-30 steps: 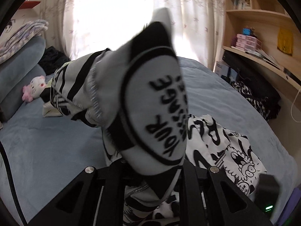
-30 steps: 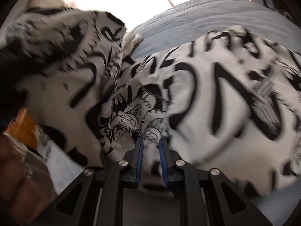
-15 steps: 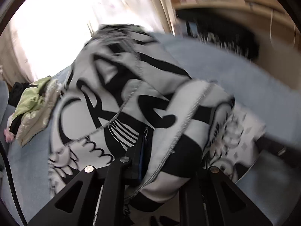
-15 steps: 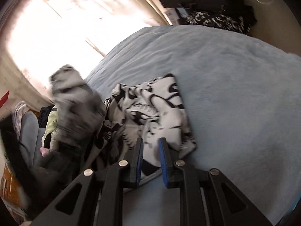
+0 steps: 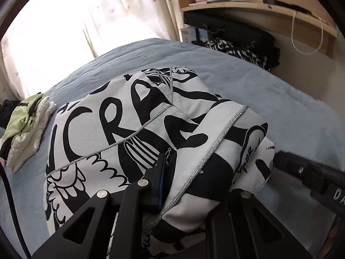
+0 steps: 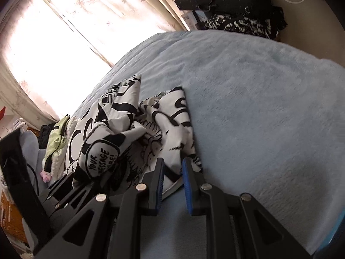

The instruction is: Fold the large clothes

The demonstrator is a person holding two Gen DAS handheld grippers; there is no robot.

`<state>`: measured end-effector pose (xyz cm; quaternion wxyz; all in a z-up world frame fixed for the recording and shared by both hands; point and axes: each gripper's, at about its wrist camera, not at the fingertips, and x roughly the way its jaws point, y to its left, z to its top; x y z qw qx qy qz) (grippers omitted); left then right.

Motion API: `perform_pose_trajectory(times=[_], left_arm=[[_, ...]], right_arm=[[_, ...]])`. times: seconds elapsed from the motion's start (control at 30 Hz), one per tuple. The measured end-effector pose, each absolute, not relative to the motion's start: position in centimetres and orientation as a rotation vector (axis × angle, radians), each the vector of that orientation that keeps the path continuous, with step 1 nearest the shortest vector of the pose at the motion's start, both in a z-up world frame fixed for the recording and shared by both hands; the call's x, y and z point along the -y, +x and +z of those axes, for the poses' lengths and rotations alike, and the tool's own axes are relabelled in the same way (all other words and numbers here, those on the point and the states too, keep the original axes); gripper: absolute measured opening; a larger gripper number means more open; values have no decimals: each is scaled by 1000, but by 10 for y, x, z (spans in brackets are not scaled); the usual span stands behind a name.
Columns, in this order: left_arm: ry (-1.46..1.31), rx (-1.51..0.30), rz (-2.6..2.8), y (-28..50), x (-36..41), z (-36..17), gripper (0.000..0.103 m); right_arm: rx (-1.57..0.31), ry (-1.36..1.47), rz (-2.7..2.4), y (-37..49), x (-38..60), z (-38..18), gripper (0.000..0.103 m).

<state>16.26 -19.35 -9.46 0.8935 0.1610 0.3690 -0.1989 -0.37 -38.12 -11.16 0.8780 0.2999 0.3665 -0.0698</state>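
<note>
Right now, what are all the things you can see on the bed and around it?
printed garment: one, white with black lettering and cartoons, lying bunched on the bed
bed cover: one, pale blue, fuzzy, under the garment
puffy jacket: one, light green and white, on the bed's far left edge
curtains: pale with leaf print, bright window behind
shelf: wooden, with pink boxes, above the bed's far side
dark bag: one, black, under the shelf
patterned cloth: black and white, beside the bag
left gripper: black, shut on the printed garment
right gripper: black with blue pads, shut on the garment's corner
</note>
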Motion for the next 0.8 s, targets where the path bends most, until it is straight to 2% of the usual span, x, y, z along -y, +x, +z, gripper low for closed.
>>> perform_pose_trajectory(times=[0.13, 0.5, 0.57, 0.63, 0.8], left_arm=[[367, -797, -424, 169, 197, -116, 12], [307, -855, -471, 169, 170, -97, 16], [292, -881, -480, 168, 165, -93, 17], [280, -893, -481, 166, 161, -92, 18], [323, -901, -444, 160, 164, -95, 23]], right_arm=[[-786, 635, -174, -4, 390, -117, 17], [-828, 660, -171, -6, 391, -112, 18], [-835, 668, -166, -6, 390, -110, 25], [-827, 666, -170, -7, 388, -105, 40], [-808, 634, -151, -8, 380, -93, 40]])
